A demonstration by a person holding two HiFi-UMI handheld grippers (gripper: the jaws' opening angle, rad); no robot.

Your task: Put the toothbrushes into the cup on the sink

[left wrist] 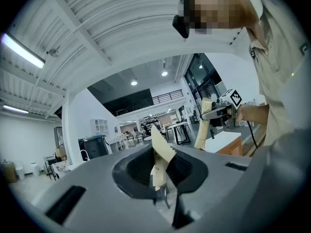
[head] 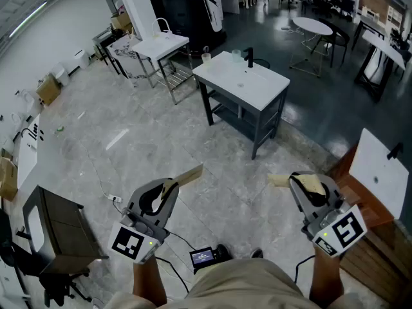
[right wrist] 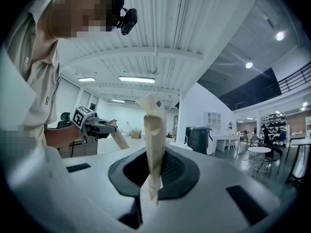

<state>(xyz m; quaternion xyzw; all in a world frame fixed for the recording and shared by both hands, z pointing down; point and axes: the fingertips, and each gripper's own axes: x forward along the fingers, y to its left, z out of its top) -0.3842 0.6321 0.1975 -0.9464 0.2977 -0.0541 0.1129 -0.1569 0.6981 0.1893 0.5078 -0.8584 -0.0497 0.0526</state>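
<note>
Toothbrush (right wrist: 153, 130) inside the right gripper (right wrist: 151, 181)

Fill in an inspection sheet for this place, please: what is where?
Surface: sink well ahead, top mostly bare.
Job's things: left toothbrush and right toothbrush, both wrapped, held; cup on the sink by the tap.
Clutter: cardboard boxes at the far left.
Grippers: left gripper and right gripper, jaws shut on one toothbrush each.
Cables: white cable on the floor.
Surroundings: second sink, round table.
</note>
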